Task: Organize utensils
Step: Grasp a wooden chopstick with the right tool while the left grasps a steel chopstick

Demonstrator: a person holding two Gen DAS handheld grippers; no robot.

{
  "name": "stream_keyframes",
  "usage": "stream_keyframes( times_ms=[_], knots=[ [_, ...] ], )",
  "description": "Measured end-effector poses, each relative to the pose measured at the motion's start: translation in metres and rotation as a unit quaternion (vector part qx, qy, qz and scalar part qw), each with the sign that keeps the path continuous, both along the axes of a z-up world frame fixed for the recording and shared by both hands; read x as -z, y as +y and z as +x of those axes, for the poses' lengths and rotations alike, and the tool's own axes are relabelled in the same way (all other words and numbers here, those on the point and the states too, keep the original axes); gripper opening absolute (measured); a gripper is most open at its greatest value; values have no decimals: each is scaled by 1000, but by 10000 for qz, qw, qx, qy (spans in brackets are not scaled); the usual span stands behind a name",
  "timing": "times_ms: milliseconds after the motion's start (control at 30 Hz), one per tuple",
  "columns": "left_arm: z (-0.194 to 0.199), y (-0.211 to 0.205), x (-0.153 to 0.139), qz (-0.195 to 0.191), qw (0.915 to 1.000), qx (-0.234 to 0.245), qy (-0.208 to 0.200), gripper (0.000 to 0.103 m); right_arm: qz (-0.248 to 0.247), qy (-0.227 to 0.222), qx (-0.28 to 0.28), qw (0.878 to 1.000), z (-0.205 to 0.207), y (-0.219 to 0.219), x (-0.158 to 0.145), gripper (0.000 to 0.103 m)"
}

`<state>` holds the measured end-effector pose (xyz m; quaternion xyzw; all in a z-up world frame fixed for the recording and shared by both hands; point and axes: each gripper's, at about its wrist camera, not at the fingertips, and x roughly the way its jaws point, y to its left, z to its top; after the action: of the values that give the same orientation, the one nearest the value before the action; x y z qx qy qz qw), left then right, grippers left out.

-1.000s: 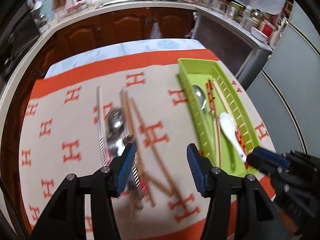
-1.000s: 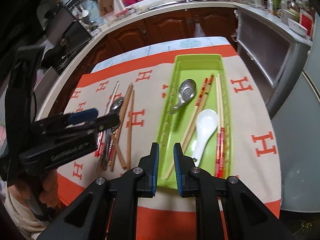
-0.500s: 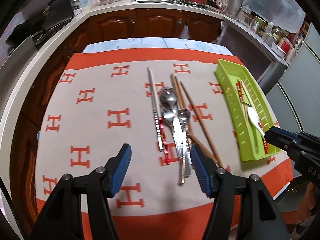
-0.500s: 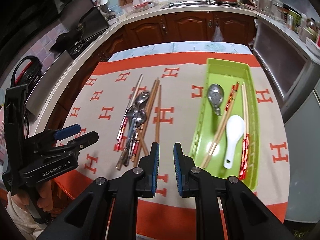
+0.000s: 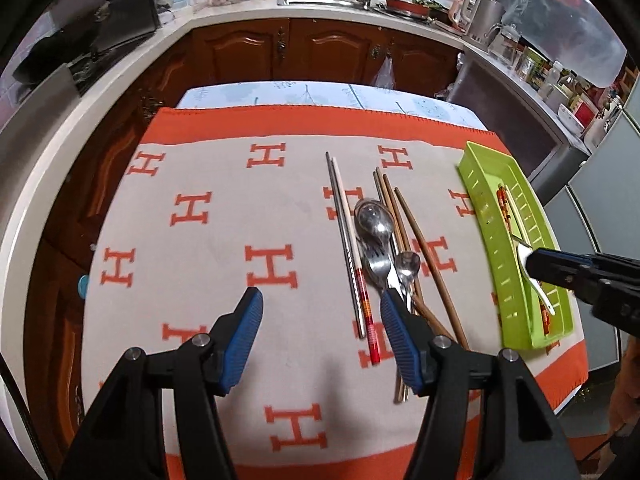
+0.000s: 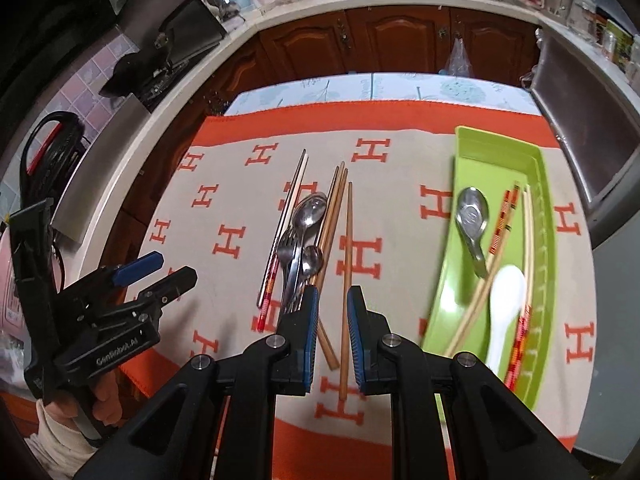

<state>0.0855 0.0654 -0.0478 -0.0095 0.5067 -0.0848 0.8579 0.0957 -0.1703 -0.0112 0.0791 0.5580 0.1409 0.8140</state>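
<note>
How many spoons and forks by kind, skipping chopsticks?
Long-handled steel spoons on the orange-patterned cloth: 2
Steel fork on cloth: 1
Short steel soup spoon in green plastic tray: 1
White ceramic spoon in tray: 1
Total: 5

A beige cloth point(image 5: 224, 240) is showing orange H marks and an orange border. The tray point(image 6: 544, 184) is lime green, its spoon point(image 6: 505, 300) white; loose chopsticks point(image 6: 346, 256) are brown, gripper pads point(image 5: 244, 336) blue.
</note>
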Motion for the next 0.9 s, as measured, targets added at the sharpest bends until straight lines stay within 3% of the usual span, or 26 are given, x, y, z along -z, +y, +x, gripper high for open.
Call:
stream_keyframes(
  times_ms=[100,300,467,733,800,900],
  knots=[
    [17,-2,8,-107,9998,12,156,48,74,384,-22,9992,27,5,22,15],
    [39,1,27,-375,9981,32,479,35,-11,1113,47,9938,64,12,79,15],
    [59,6,42,-520,9960,-18,732,32,-418,1387,-18,9895,75,20,110,15],
    [84,-4,57,-602,9930,23,1013,32,-1217,1004,-393,9867,77,43,125,15],
    [90,-7,63,-613,9918,45,1122,32,-1291,937,-371,9865,77,44,125,7],
    [97,-10,70,-642,9897,43,1279,28,-982,1043,-201,9895,82,33,126,6]
  ],
)
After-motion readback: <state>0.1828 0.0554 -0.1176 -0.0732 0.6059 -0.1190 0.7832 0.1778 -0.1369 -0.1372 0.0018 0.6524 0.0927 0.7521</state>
